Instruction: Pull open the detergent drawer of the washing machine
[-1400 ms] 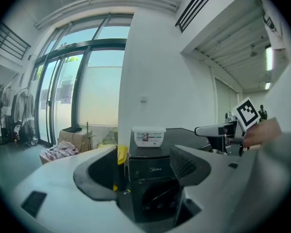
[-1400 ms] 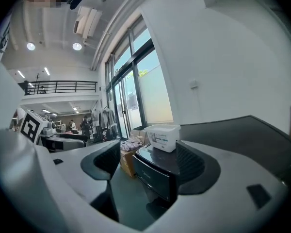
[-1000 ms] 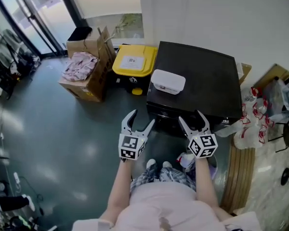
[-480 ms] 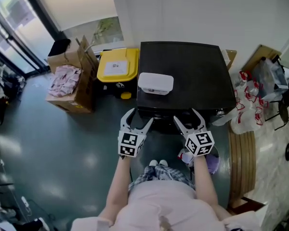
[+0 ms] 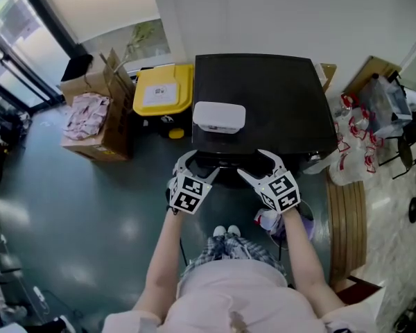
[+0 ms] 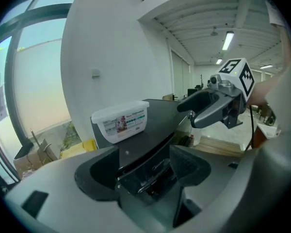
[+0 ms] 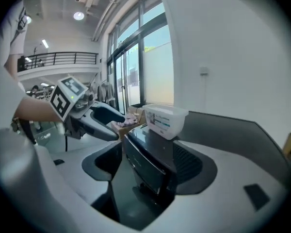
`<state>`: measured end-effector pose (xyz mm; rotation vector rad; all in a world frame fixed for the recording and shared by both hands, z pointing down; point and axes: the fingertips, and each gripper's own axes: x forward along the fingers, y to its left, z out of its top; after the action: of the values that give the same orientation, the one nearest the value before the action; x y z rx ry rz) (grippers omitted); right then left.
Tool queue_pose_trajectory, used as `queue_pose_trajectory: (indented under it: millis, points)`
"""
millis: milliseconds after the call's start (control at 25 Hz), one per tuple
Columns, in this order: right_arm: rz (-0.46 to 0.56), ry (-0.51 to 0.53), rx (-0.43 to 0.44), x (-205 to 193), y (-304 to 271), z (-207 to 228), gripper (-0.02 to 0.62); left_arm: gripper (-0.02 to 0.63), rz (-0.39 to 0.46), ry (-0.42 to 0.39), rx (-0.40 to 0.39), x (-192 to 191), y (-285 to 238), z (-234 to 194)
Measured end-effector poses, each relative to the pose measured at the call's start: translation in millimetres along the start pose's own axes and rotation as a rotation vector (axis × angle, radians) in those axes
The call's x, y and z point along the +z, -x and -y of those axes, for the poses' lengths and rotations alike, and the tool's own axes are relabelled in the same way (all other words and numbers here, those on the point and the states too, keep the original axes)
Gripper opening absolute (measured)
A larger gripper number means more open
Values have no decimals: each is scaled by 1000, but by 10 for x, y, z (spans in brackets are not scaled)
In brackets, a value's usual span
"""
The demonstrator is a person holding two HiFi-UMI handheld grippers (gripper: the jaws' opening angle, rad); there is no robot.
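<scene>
The black washing machine [image 5: 263, 96] stands against the wall, seen from above in the head view. Its glossy black upper front panel [image 6: 146, 165], where the detergent drawer is, lies between the jaws of my left gripper [image 6: 143, 173], which is open. My right gripper [image 7: 148, 170] is open too, with the same dark panel [image 7: 141, 165] between its jaws. In the head view the left gripper [image 5: 197, 165] and right gripper [image 5: 254, 164] sit side by side at the machine's front edge. I cannot tell whether either one touches the panel, or whether the drawer is out.
A white lidded plastic box [image 5: 220, 116] rests on the machine's top near the front. Left of the machine stand a yellow-lidded bin [image 5: 161, 89] and an open cardboard box [image 5: 93, 120]. Plastic bags [image 5: 353, 151] and a wooden board [image 5: 347, 220] are on the right.
Both grippers have moved forward from in front of the machine to its front top edge. The right gripper has turned inward toward the left one.
</scene>
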<state>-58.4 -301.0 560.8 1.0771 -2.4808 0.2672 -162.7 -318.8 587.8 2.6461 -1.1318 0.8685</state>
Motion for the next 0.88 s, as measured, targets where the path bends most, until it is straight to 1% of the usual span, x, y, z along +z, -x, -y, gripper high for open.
queue_pose_trajectory:
  millis: [280, 360, 480, 560, 640, 760, 880]
  points:
    - [-261, 292, 177, -232, -361, -129, 328, 325, -178, -125, -151, -206, -266, 85]
    - [-318, 370, 225, -313, -438, -175, 321, 325, -230, -173, -194, -302, -337, 145]
    - [-385, 464, 277, -418, -540, -252, 308, 325, -300, -251, -235, -439, -409, 186]
    - [-424, 508, 290, -495, -574, -268, 302, 325, -329, -295, -247, -501, -451, 201]
    - [-455, 530, 298, -565, -590, -263, 301, 324, -344, -331, -247, -524, -481, 191]
    - [-494, 538, 310, -674, -589, -266, 288, 324, -368, -356, -263, -552, -498, 195]
    - [-518, 571, 290, -758, -605, -235, 287, 316, -386, -376, -277, -557, -500, 199]
